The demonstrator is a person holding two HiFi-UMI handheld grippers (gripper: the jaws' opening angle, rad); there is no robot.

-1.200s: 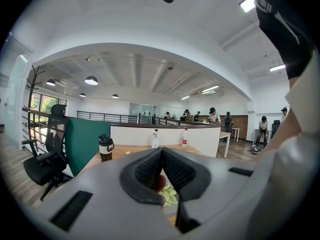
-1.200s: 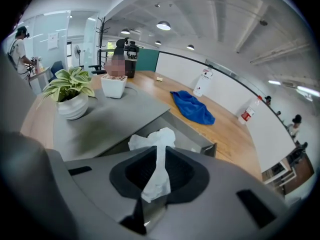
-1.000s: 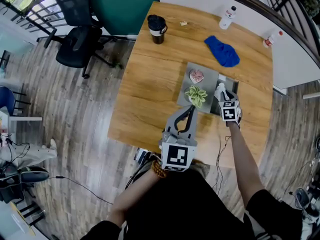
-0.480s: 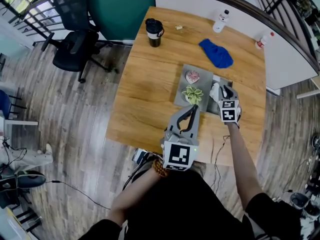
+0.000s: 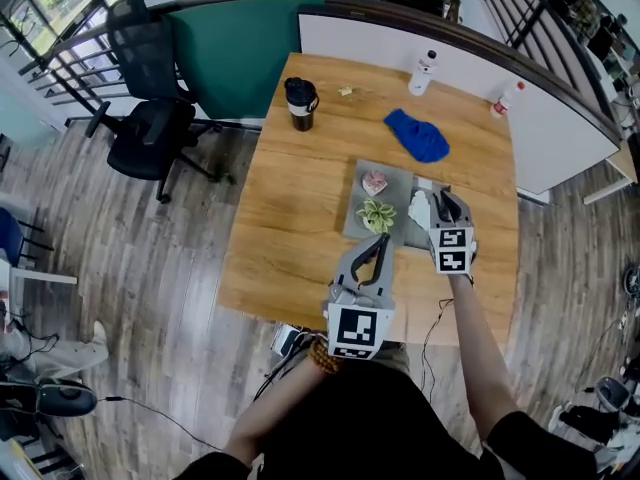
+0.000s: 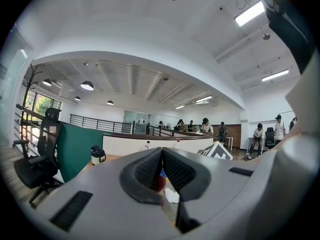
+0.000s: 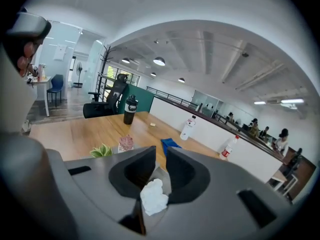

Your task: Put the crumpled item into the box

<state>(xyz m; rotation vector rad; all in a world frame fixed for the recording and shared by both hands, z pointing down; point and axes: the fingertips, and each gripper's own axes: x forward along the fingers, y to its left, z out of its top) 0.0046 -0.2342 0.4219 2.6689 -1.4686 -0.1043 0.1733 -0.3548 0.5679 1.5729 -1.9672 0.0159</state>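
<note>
The crumpled item is a ball of white paper [image 7: 154,196], and it sits between the jaws of my right gripper [image 7: 160,153], which is shut on it. In the head view that gripper [image 5: 443,206] hovers over the right part of the grey box [image 5: 392,175], with the paper [image 5: 419,209] showing at its tips. My left gripper [image 5: 374,251] hangs near the table's front edge, just short of the box. Its jaws [image 6: 161,152] are shut with nothing between them.
Inside the box are a small green plant [image 5: 376,215] and a pink object [image 5: 374,182]. A blue cloth [image 5: 417,136], a black cup [image 5: 300,102] and two white bottles [image 5: 424,70] stand farther back on the wooden table [image 5: 290,228]. An office chair [image 5: 145,128] stands at the left.
The head camera has pulled back, so the table looks smaller and lower in the frame. Both grippers keep their places relative to the box, and the paper stays at the right gripper's tips.
</note>
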